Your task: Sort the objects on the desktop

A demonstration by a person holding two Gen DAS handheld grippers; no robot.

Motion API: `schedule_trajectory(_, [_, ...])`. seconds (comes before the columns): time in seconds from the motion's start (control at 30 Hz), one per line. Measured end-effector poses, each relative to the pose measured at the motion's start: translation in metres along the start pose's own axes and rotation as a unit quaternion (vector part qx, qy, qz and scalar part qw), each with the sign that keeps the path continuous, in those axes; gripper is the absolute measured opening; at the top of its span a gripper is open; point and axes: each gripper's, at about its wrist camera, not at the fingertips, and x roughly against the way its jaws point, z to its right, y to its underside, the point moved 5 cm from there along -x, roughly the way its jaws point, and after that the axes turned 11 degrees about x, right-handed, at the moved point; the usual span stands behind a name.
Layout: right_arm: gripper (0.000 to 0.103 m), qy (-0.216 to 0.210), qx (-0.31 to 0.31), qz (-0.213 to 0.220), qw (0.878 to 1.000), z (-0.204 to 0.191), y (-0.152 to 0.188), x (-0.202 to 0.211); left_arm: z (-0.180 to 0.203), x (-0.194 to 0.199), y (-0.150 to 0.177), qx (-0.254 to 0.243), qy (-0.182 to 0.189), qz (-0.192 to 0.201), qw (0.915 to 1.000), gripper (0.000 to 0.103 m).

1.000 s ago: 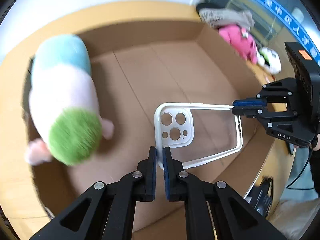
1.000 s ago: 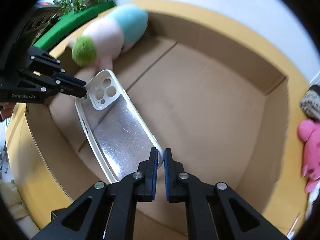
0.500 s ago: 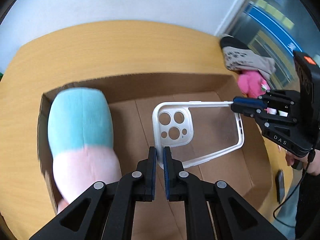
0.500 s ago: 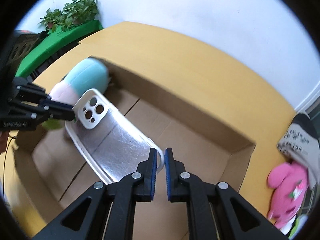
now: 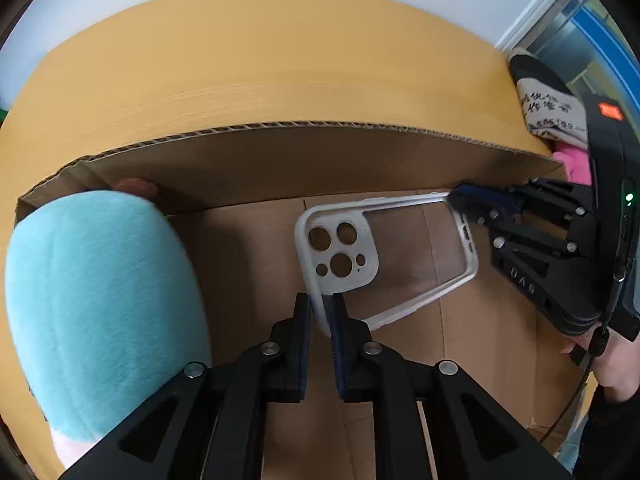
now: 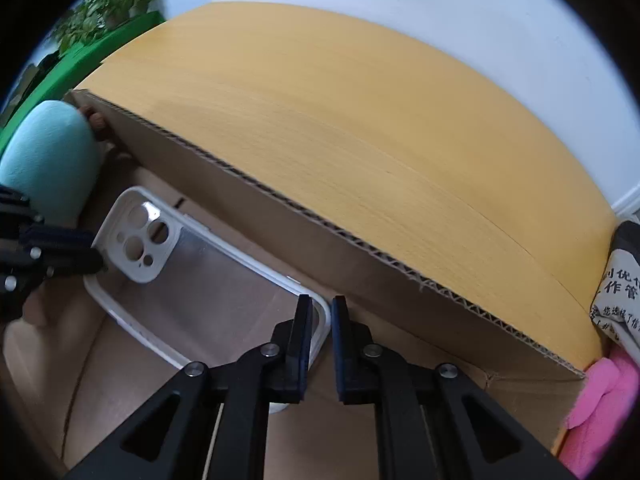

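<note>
The white-rimmed, clear-backed plastic phone case [image 5: 384, 256] is hanging inside the open brown cardboard box [image 5: 320, 160], just above its floor, its long axis running between the two holders with the camera-cutout end toward the left. The left hand-held gripper [image 5: 319, 312] is pinching the rim at that corner, nearly closed, while the right hand-held gripper [image 6: 321, 316] is pinching the opposite end's rim. It is probably light, thin and flexible, so rim grips suit it; a teal plush toy [image 5: 100, 312] is lying beside it.

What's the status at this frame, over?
Left claw and right claw each shut on opposite ends of the phone case. Case held over the cardboard box. Plush toy inside, left of the case.
</note>
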Motion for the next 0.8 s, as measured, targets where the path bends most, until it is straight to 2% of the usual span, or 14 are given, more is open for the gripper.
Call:
schedule_trajectory(0.03, [0.01,0.009,-0.002,0.004,1.0,0.002,0.002,0.002,0.003,0.0,0.001,-0.004,-0.003,0.001,1.0,0.018])
schedule_trajectory(0.07, [0.014,0.008,-0.006,0.01,1.0,0.003,0.005,0.005,0.006,0.002,0.003,-0.008,-0.005,0.004,0.9999,0.03])
schedule_trajectory(0.1, [0.027,0.008,-0.007,0.016,1.0,0.004,0.008,0.011,0.009,0.006,0.003,-0.01,-0.004,0.009,0.9999,0.039])
schedule_trajectory(0.13, [0.051,0.01,-0.01,0.025,1.0,0.004,0.012,0.021,0.011,0.011,0.003,-0.011,0.0,0.018,0.9998,0.056])
schedule_trajectory(0.17, [0.062,0.012,-0.013,0.033,0.999,0.005,0.016,0.031,0.015,0.021,0.004,-0.015,0.004,0.034,0.9993,0.068])
schedule_trajectory(0.2, [0.073,0.012,-0.02,0.048,0.999,0.004,0.023,0.047,0.017,0.032,0.006,-0.017,0.0,0.053,0.9985,0.072])
schedule_trajectory(0.27, [0.074,0.007,-0.031,0.077,0.997,0.0,0.036,0.078,0.022,0.061,0.012,-0.019,-0.01,0.099,0.9948,0.081])
schedule_trajectory(0.33, [0.078,0.004,-0.037,0.107,0.994,-0.009,0.056,0.114,0.026,0.096,0.027,-0.024,0.002,0.142,0.9895,0.084])
schedule_trajectory(0.43, [0.079,0.013,-0.039,0.144,0.989,-0.023,0.084,0.162,0.034,0.15,0.065,-0.041,0.001,0.225,0.9735,0.103])
schedule_trajectory(0.5, [0.079,0.022,-0.046,0.16,0.986,-0.04,0.106,0.19,0.031,0.172,0.094,-0.055,-0.016,0.266,0.9624,0.103])
schedule_trajectory(0.53, [0.079,0.029,-0.053,0.166,0.984,-0.046,0.102,0.196,0.03,0.178,0.109,-0.062,-0.022,0.275,0.9592,0.103])
schedule_trajectory(0.67, [0.079,0.064,-0.075,0.187,0.977,-0.069,0.13,0.224,0.028,0.189,0.169,-0.057,-0.043,0.313,0.947,0.103])
schedule_trajectory(0.73, [0.079,0.085,-0.075,0.19,0.975,-0.083,0.141,0.231,0.021,0.199,0.197,-0.044,-0.034,0.341,0.9384,0.103])
schedule_trajectory(0.8, [0.079,0.105,-0.07,0.193,0.973,-0.1,0.15,0.241,0.022,0.204,0.216,-0.033,-0.009,0.353,0.9351,0.103])
